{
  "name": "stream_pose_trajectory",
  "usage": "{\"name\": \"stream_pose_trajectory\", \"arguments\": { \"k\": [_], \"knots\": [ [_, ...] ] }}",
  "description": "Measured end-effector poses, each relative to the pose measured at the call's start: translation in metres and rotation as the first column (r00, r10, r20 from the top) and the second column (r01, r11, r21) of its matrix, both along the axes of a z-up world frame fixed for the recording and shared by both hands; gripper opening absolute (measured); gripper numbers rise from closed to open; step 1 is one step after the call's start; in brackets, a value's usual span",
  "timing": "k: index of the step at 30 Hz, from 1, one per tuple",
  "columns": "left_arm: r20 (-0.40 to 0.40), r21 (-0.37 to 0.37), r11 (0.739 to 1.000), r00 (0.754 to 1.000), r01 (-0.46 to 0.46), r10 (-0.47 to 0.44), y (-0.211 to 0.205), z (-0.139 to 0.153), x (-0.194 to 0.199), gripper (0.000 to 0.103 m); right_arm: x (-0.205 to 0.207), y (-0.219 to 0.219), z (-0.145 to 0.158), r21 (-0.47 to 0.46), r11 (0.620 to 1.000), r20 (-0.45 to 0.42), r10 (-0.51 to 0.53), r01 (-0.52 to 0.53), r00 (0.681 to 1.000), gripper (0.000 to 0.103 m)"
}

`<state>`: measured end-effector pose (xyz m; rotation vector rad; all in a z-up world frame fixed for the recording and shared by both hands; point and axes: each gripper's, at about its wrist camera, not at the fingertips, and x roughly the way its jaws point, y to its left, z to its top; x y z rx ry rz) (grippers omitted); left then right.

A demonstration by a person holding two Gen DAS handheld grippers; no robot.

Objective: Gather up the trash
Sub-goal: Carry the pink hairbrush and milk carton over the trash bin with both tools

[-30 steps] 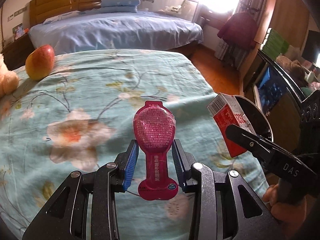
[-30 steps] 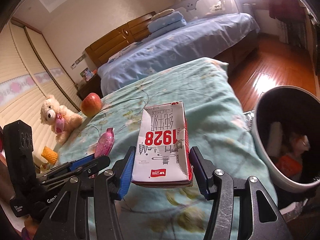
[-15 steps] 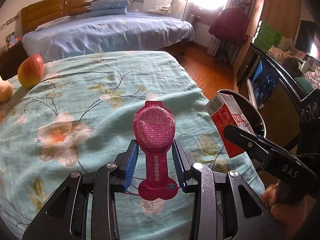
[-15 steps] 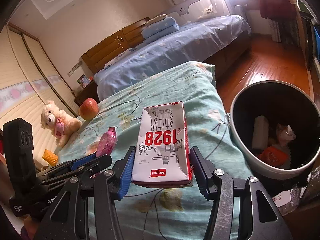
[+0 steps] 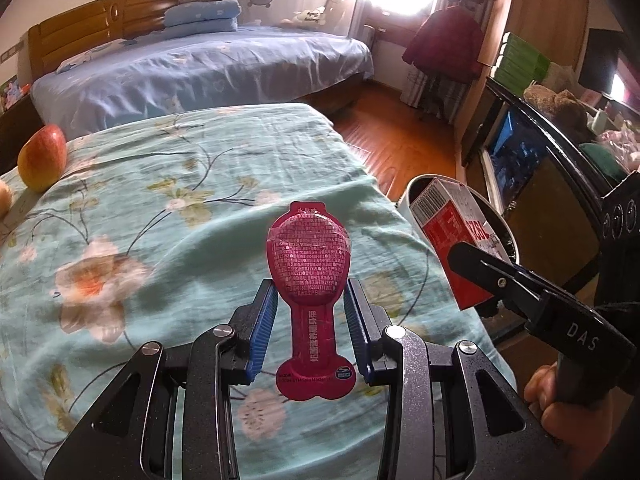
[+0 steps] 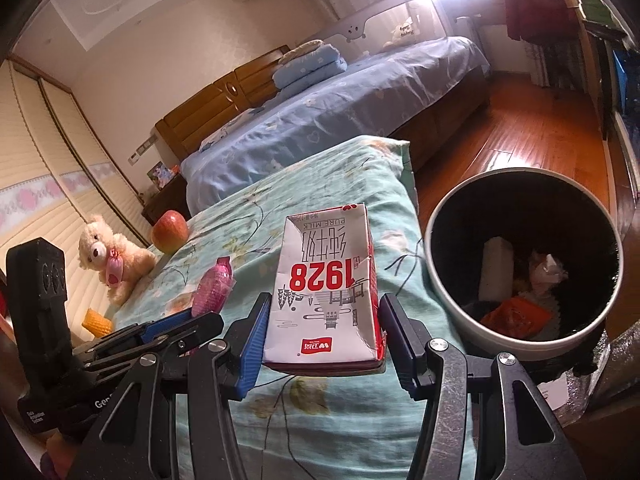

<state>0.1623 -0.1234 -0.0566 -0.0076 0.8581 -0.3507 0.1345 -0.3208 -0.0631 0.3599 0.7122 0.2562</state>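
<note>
My left gripper (image 5: 310, 300) is shut on a pink spoon-shaped snack packet (image 5: 309, 264), held above the floral bedspread (image 5: 160, 200). My right gripper (image 6: 322, 316) is shut on a white and red milk carton (image 6: 326, 292) marked 1928. In the left wrist view that carton (image 5: 452, 236) hangs at the right, over the bed's edge. A round bin (image 6: 440, 280) with a black liner stands just right of the bed, with several pieces of trash inside. The pink packet (image 6: 214, 286) and the left gripper (image 6: 172, 328) show at the lower left of the right wrist view.
A red apple (image 5: 42, 158) and a teddy bear (image 6: 108, 256) lie at the far side of the bedspread, with a yellow item (image 6: 96, 322) nearby. A second bed (image 5: 208, 68) with blue sheets stands behind. Wooden floor (image 6: 532, 132) and a dark cabinet (image 5: 540, 184) lie to the right.
Both grippers have moved right along the bed with their loads. The bin has come fuller into the right wrist view, and the apple has slid toward the left edge.
</note>
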Motion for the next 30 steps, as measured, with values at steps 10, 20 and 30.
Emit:
{"name": "stream_pose_trajectory", "arguments": {
  "k": [10,20,30],
  "knots": [
    [-0.004,-0.013,0.999,0.999,0.050,-0.050,-0.027,0.001,0.004,0.033,-0.003,-0.020,-0.001,-0.007,0.999,-0.002,-0.038,0.038,0.999,0.055],
    [-0.003,-0.010,0.994,0.994,0.110,-0.110,-0.056,0.003,0.007,0.033,-0.005,-0.039,0.000,-0.022,0.996,-0.002,-0.085,0.085,0.996,0.055],
    [0.001,0.000,0.989,0.989,0.148,-0.148,-0.080,0.005,0.010,0.033,-0.003,-0.062,-0.003,-0.035,0.991,-0.007,-0.131,0.131,0.991,0.055]
  ]
}}
